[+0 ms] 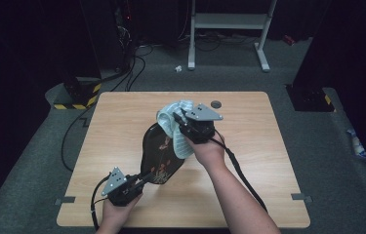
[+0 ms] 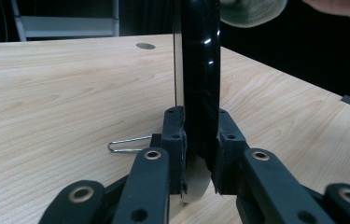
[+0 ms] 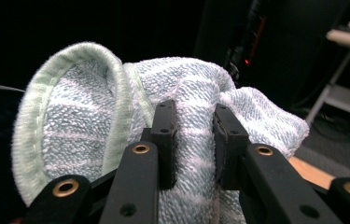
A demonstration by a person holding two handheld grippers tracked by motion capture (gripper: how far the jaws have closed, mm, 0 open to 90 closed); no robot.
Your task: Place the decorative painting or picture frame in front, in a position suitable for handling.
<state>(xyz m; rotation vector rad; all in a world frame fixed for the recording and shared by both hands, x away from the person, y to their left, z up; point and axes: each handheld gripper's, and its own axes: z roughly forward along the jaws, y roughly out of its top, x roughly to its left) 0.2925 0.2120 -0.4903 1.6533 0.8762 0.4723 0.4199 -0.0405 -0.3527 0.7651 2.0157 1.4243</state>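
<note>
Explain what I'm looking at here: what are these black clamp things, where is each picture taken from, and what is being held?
No robot is at work here: a person at a wooden table holds a hand-held gripper in each hand, a clamp with two black jaws.

The high view looks down from above the person's side. There the left hand-held gripper grips the near edge of a black lacquered tray with a red flower pattern, tilting it up off the table. The right hand-held gripper holds a pale blue-green towel against the tray's upper part, as if wiping it.

The other two pictures come from cameras riding on the grippers. The left gripper view looks along its jaws, shut on the tray's glossy edge; a small wire clip lies on the table behind. The right gripper view shows its jaws pinching the bunched towel.
</note>
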